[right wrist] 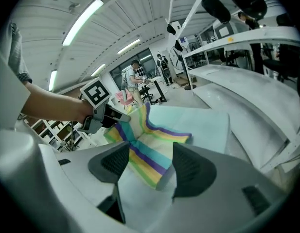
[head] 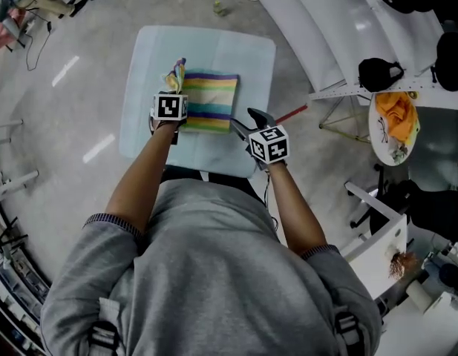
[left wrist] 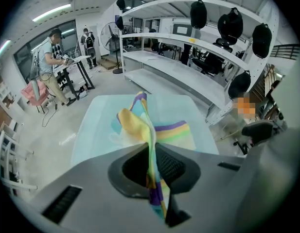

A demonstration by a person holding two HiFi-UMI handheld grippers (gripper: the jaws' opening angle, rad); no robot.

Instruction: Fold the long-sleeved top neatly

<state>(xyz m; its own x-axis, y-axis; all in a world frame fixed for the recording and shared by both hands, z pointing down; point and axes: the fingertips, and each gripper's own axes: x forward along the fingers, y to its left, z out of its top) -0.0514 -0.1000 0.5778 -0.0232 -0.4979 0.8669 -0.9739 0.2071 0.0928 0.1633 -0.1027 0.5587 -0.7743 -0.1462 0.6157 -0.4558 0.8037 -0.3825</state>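
Pale-blue table (head: 251, 58) on grey floor (head: 80, 50): left gripper (left wrist: 152, 164) pinches the striped top's (head: 210, 102) raised edge, right gripper (right wrist: 150, 166) gapes empty.

Top (head: 210, 99) on table (head: 247, 58), before person (head: 214, 273)

Left gripper (left wrist: 152, 171) jaws pinch the striped top (left wrist: 149, 130) above the table (left wrist: 91, 125).

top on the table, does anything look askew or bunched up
Yes. The left edge of the top is bunched and raised off the table, pinched in the left gripper, jaws shut. The rest lies flat. The right gripper is open and empty.
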